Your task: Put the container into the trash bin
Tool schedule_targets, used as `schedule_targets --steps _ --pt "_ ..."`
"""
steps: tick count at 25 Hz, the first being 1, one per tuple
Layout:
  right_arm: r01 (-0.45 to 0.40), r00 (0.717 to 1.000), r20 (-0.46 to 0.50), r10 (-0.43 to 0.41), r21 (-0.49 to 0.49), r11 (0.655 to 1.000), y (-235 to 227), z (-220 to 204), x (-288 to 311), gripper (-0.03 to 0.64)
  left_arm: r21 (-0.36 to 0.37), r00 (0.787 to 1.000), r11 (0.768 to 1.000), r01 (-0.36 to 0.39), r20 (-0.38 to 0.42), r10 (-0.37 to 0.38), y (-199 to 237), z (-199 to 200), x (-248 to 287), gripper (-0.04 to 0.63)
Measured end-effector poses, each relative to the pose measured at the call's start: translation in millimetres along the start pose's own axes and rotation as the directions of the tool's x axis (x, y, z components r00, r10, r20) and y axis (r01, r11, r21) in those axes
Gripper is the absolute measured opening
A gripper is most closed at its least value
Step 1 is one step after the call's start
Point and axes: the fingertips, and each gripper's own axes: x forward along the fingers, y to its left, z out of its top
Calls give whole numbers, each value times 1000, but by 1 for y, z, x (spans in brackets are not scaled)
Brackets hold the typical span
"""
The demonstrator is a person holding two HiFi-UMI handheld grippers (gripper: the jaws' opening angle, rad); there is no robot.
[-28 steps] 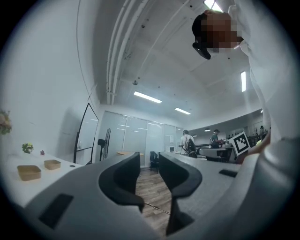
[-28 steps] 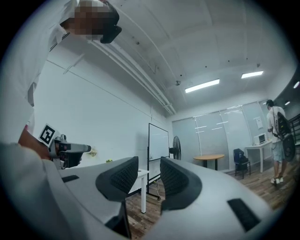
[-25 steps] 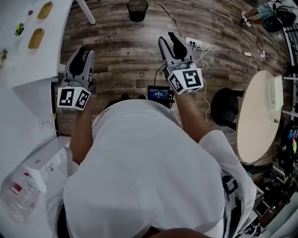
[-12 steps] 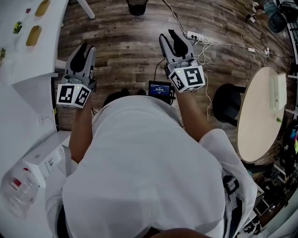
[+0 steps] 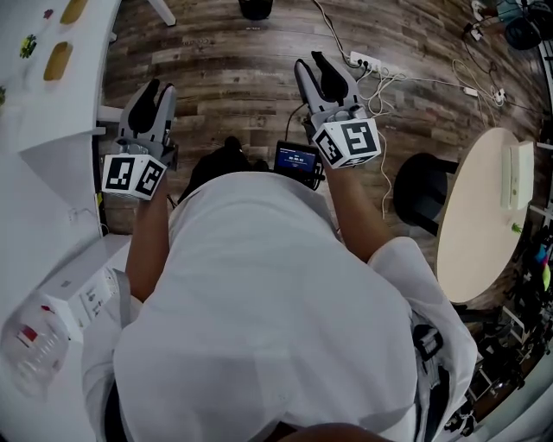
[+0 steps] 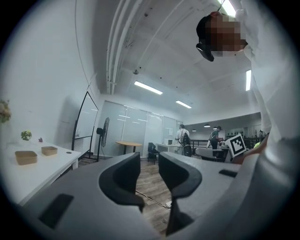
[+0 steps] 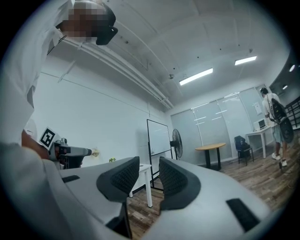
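Note:
Two shallow brown containers (image 5: 58,60) lie on the white table (image 5: 52,112) at the top left; in the left gripper view they (image 6: 26,157) sit at the far left. A black mesh trash bin (image 5: 256,7) stands on the wood floor, cut by the top edge. My left gripper (image 5: 160,93) hovers beside the table's edge, open and empty (image 6: 149,161). My right gripper (image 5: 313,67) is held out over the floor, also open with nothing between its jaws (image 7: 149,166). Both point level into the room.
A round beige table (image 5: 475,216) and a black stool (image 5: 419,194) stand at the right. A power strip with cables (image 5: 367,62) lies on the floor ahead. A small screen device (image 5: 296,160) hangs at the person's chest. Two people (image 6: 183,138) stand far back.
In the head view the floor, bin and table have slid upward, so the bin is now cut by the top edge. Both grippers stay open and empty.

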Motion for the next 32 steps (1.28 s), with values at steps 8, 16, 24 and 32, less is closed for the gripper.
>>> schedule_targets --steps 8,16,24,32 --pt "-25 999 -35 26 19 1000 -15 -16 45 140 -18 1000 999 -27 9 27 36 -8 27 127" --pt "-84 994 -63 84 1 996 -32 -17 157 127 -55 997 997 -62 40 64 121 2 80 127" --pt "-140 988 -69 137 -45 989 -32 -1 299 124 -70 991 993 -95 86 101 240 21 142 126" --pt "-188 978 -113 175 -116 975 -33 -7 392 120 -163 978 972 -168 95 185 326 0 165 127"
